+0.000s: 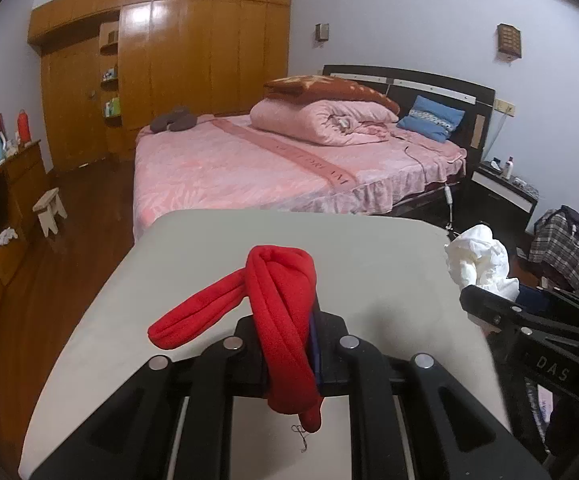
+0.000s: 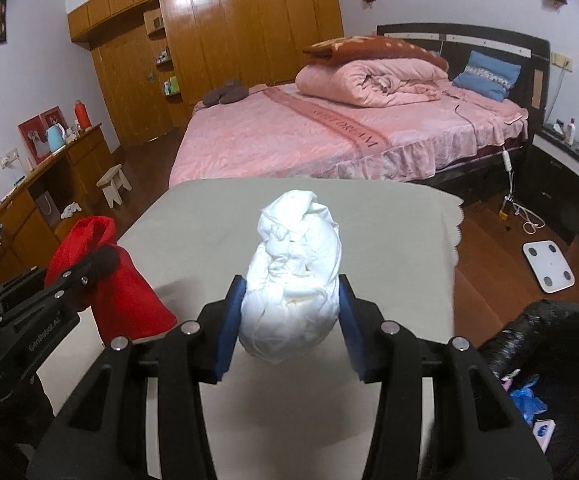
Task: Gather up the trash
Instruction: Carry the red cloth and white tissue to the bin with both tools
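My left gripper (image 1: 289, 332) is shut on a red fleece cloth (image 1: 281, 300), which loops up over the fingers and hangs down both sides above the grey table (image 1: 389, 280). In the right wrist view the same red cloth (image 2: 105, 280) hangs at the left from the left gripper (image 2: 101, 260). My right gripper (image 2: 289, 316) is shut on a crumpled white wad (image 2: 293, 276) of paper or plastic, its blue pads (image 2: 229, 320) pressing both sides. The white wad (image 1: 477, 256) also shows at the right of the left wrist view, held above the table's edge.
A bin lined with a black bag (image 2: 549, 340) stands at the lower right, with blue and white scraps inside. Beyond the table is a pink bed (image 2: 329, 136). A white scale (image 2: 547, 266) lies on the wooden floor. A wooden dresser (image 1: 5, 200) and small stool (image 1: 49, 210) stand left.
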`<action>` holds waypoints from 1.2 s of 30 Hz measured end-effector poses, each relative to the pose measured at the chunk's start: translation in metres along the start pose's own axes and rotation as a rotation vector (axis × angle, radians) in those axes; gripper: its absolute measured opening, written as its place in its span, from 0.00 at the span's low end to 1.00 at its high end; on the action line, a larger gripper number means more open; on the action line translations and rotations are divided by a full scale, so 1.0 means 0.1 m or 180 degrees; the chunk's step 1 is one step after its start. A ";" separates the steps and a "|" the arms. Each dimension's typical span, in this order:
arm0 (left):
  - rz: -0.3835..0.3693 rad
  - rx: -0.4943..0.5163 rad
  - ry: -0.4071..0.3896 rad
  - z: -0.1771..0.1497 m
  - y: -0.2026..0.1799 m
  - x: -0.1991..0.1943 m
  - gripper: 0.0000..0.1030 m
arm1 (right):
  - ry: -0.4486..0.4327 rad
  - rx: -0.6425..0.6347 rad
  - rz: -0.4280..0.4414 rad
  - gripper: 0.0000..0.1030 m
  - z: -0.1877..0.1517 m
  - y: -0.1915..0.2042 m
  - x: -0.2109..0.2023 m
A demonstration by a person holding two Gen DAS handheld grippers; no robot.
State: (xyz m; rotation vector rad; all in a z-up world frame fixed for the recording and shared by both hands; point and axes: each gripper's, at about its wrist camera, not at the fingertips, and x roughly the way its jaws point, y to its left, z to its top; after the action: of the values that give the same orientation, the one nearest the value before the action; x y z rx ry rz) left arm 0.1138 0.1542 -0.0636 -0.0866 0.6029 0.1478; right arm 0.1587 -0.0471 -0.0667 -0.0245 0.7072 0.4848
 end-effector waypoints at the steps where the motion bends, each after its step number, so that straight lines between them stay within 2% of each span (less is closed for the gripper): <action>1: -0.0015 0.0007 -0.0012 0.01 -0.03 -0.03 0.14 | -0.0012 0.0005 -0.0003 0.43 -0.01 -0.01 -0.04; 17: -0.0179 0.0145 -0.0180 0.05 -0.60 -0.58 0.14 | -0.0319 0.0030 -0.0085 0.43 -0.11 -0.38 -0.82; 36: -0.0629 0.0486 -0.0280 0.03 -1.60 -0.87 0.15 | -0.0539 0.0205 -0.0379 0.43 -0.38 -1.06 -1.55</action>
State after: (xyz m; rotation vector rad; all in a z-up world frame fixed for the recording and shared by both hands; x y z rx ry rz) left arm 0.0709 -0.0133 -0.0057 0.0085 0.5130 -0.0858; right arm 0.0799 -0.2131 -0.0135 0.0343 0.5514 0.3453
